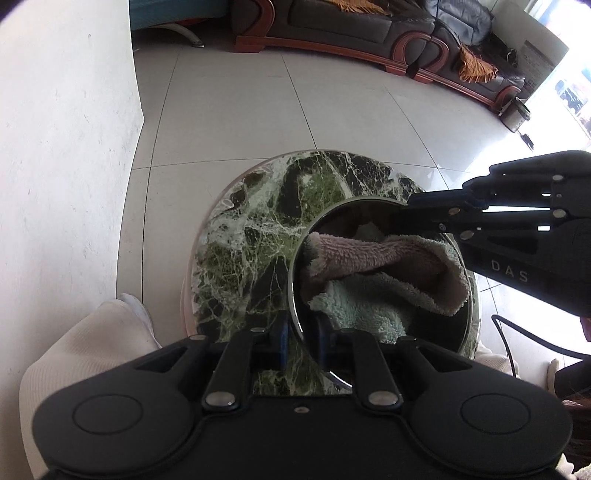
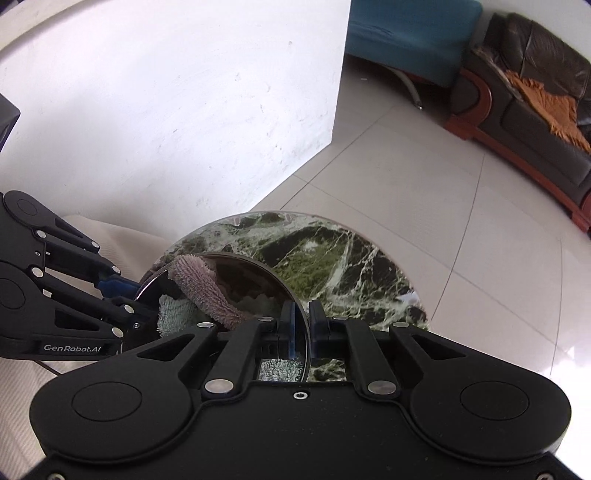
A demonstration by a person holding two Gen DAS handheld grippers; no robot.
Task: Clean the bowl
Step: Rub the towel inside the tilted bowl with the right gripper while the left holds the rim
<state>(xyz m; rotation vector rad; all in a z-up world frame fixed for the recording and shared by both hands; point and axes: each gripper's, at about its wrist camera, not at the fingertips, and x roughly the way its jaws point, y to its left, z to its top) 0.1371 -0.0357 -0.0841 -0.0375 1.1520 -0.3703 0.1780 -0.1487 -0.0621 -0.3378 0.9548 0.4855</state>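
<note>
Bowl: a shiny metal bowl (image 1: 380,280) stands on the round green marble worktop (image 1: 258,229), toward its near right side in the left wrist view; its mirror-like inner wall reflects the cloth and the room.
Cloth: a fluffy cloth (image 1: 388,273), pink on one face and pale green on the other, lies crumpled inside the bowl; a pink fold (image 2: 203,288) rises above the rim in the right wrist view.
Left claw: the left claw (image 1: 301,339) is clamped on the bowl's near rim, one blue-padded finger outside the wall and the other inside, the rim running between them.
Right claw: the right claw (image 2: 302,325) stands with one finger on each side of the bowl's rim, closed down on it; a bit of the green cloth face shows just under the finger that is inside the bowl. In the left wrist view it reaches in from the right over the far rim (image 1: 402,218), its tips just above the cloth.
Worktop: dark green stone with white veins, round, with a pale edge.
Floor: pale square tiles (image 1: 258,118) surround the worktop.
Wall: a white wall (image 2: 166,110) stands beside the worktop.
Sofa: a dark leather sofa (image 1: 351,26) with red wooden trim and an orange fringed throw (image 2: 546,107) lines the far side.
Seat: a blue padded seat (image 2: 406,29) sits beyond the wall corner.
</note>
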